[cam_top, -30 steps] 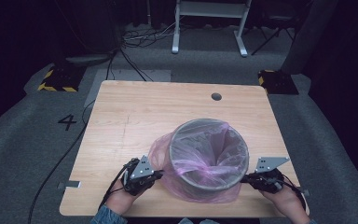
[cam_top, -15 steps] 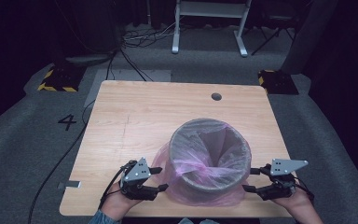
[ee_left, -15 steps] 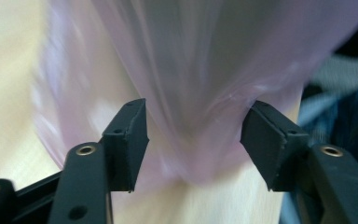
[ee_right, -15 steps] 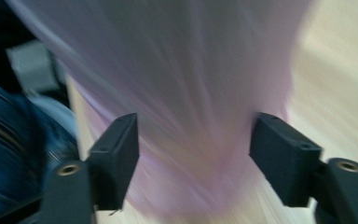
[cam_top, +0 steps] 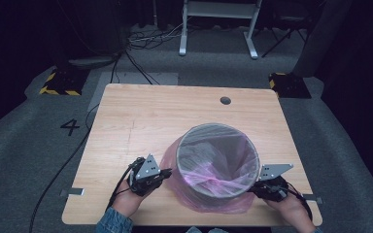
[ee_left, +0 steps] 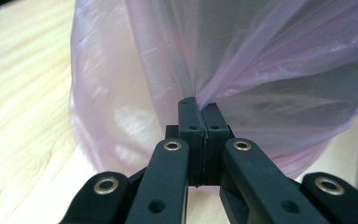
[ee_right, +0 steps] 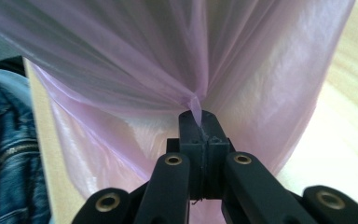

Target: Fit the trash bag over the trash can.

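The pale wooden rectangular table [cam_top: 141, 121] carries a round grey wire-mesh waste bin [cam_top: 217, 167] standing upright near its front edge, between the person's two hands. A thin translucent pink plastic bag [cam_top: 175, 160] lines the bin and is folded over its rim, hanging loose down the outside to the tabletop. The left gripper [cam_top: 161, 174] sits just beside the bin's left flank; in the left gripper view its jaws have just clamped together on a gathered pleat of the bag's film [ee_left: 242, 70], which fans out from the pad tips (drawn taut there). The right gripper [cam_top: 258, 187] lies at the bin's right flank, its jaws likewise just closed, pinching a small tuft of film [ee_right: 196, 108].
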Demonstrator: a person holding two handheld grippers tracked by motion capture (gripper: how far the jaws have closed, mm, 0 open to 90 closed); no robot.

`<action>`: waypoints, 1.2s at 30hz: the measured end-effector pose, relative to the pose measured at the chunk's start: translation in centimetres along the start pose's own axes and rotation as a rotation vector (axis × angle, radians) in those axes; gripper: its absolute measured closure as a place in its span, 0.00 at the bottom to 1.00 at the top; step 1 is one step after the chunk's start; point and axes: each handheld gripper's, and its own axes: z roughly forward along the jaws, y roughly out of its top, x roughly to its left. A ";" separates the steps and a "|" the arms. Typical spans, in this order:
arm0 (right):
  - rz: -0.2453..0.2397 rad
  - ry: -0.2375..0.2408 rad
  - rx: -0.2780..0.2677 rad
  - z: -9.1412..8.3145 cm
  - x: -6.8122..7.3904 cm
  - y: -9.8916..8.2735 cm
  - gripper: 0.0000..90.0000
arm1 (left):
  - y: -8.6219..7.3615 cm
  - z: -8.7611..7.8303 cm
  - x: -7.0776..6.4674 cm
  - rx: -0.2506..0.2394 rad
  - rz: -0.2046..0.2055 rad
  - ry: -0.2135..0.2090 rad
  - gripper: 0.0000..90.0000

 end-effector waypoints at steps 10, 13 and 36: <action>0.021 -0.080 -0.064 -0.5 -0.2 0.5 0.97 | -0.9 3.0 1.5 0.108 -0.020 0.020 1.00; 0.031 -0.077 -0.046 -0.2 -0.5 0.5 1.00 | -0.4 2.6 0.4 0.101 0.033 0.020 1.00; 0.079 -0.015 0.089 -0.2 0.4 -3.0 1.00 | -1.8 1.6 1.0 0.132 -0.053 -0.104 1.00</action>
